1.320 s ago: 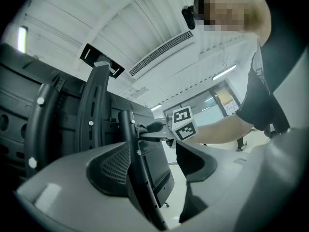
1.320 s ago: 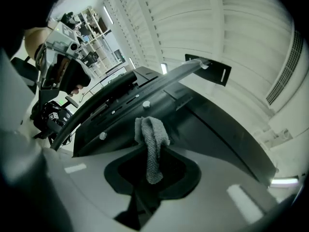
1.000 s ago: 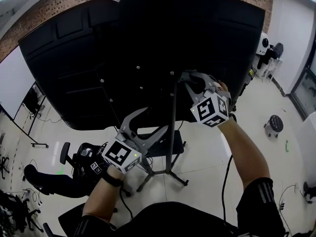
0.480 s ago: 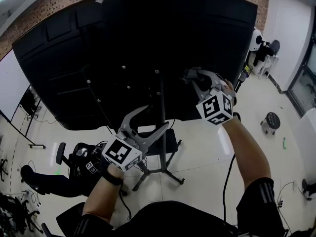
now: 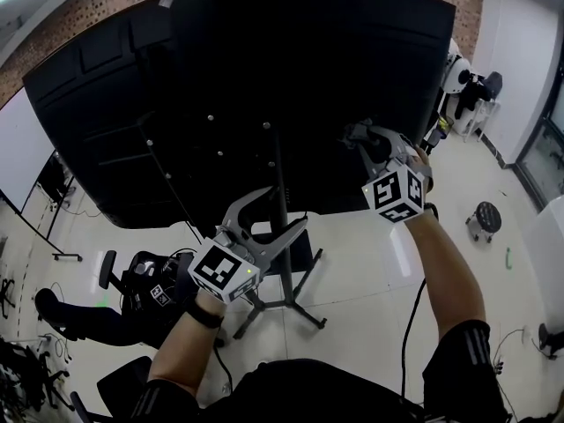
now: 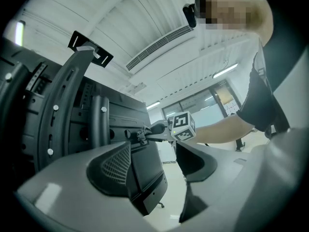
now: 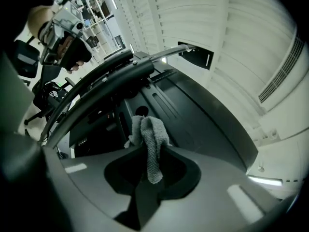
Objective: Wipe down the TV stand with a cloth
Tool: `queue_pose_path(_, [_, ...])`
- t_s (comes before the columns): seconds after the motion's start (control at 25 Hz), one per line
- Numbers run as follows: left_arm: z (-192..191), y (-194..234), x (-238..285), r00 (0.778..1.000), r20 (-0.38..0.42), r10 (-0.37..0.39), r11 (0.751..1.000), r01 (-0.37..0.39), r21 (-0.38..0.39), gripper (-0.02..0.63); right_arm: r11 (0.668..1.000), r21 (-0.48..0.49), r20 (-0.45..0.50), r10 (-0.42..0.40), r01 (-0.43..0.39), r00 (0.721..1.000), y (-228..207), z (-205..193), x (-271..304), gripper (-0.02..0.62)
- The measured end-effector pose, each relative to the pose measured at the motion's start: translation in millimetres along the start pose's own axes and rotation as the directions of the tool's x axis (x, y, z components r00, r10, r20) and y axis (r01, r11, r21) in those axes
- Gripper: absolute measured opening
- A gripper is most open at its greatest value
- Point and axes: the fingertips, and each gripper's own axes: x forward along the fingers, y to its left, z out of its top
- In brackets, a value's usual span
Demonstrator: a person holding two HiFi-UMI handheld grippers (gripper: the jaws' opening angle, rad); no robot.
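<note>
Cloth (image 7: 150,138) pinched in the right gripper (image 7: 150,154), in front of the black back of the TV (image 5: 264,69).

The jaws of the right gripper are closed on the grey woven cloth. One bunch of it sticks out past the tips, and one end hangs down between the jaws. I cannot tell if the cloth touches the dark panel behind it. In the head view this gripper is at the right part of the TV back, to the right of the stand pole (image 5: 282,236). The left gripper (image 6: 153,161) is lower and just beside that pole, with its jaws wide apart and nothing between them. The pole goes down to spread legs (image 5: 295,308) on the pale floor (image 5: 370,280). A small stool (image 5: 487,221) stands well apart at the right.
</note>
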Motion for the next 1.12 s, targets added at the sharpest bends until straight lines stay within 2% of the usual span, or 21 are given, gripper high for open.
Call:
queue_pose_path(0.12, [-0.5, -5.1, 2.5, 1.000, -0.004, -0.001, 1.000, 0.001, 0.003, 0.313, 0.999, -0.029, -0.019, -0.024, 0.023, 1.000, -2.3, -7.6, -1.5, 0.060])
queue_pose_path(0.24, [0.5, -6.8, 1.7, 1.000, -0.009, 0.005, 1.000, -0.005, 0.005, 0.313, 0.999, 0.028, -0.030, -0.025, 0.026, 0.999, -7.3, -15.6, -5.3, 0.060])
queue_pose_path(0.36, [-0.9, -9.0, -2.3, 1.000, -0.011, 0.009, 1.000, -0.009, 0.009, 0.313, 0.997, 0.078, 0.004, -0.027, 0.026, 1.000, -10.6, -7.2, -17.2, 0.060])
queue_pose_path(0.72, [12.4, -3.6, -33.6, 0.999, -0.012, 0.038, 0.999, -0.038, 0.029, 0.313, 0.982, 0.189, 0.185, -0.016, -0.019, 0.983, 3.6, 72.3, -39.8, 0.061])
queue_pose_path(1.12, [31.1, 30.4, -115.3, 0.997, 0.010, 0.076, 0.995, -0.077, 0.060, 0.313, 0.982, 0.175, 0.287, 0.021, -0.074, 0.958, 57.1, 185.0, -43.6, 0.060])
